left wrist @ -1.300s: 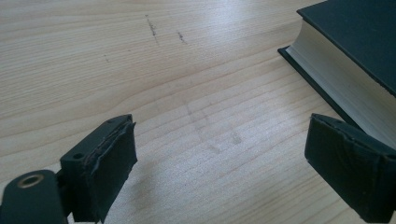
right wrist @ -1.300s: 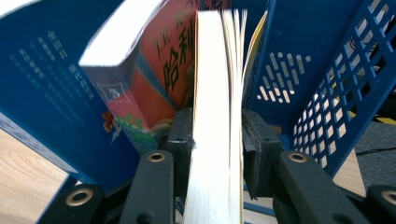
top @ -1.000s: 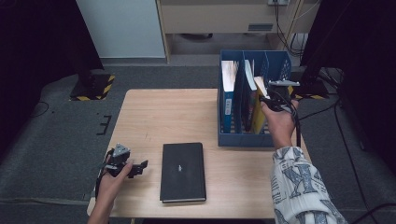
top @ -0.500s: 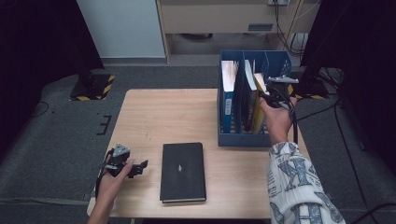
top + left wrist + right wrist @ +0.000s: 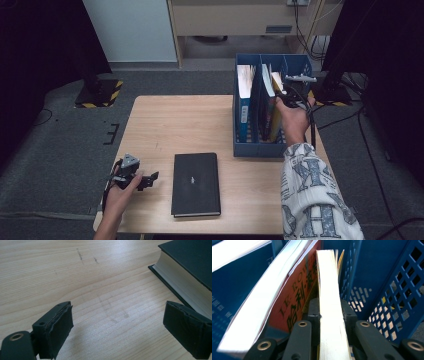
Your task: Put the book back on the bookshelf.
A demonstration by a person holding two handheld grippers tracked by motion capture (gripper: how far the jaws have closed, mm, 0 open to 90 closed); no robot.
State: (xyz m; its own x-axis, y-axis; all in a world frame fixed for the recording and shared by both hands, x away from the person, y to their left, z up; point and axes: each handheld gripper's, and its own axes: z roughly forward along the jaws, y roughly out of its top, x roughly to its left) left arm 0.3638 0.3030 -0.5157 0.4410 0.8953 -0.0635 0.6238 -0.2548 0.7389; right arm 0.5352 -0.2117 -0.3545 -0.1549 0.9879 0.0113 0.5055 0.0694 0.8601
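Pale wood-grain counter (image 5: 170, 125), black book (image 5: 196, 184) with cream page edges near its front edge, blue perforated file box (image 5: 260, 147) at its right edge, orange-covered book (image 5: 297, 300) with black lettering, white sleeve (image 5: 315, 200) patterned with dark letters

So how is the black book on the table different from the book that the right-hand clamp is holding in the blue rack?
The black book lies flat and closed on the table, untouched, while the gripped book stands on edge in the blue rack. The black book lies alone; the gripped book stands beside other books. The open left gripper sits beside the black book; the right gripper is shut on the other's page edge. Both are bound books with pale pages.
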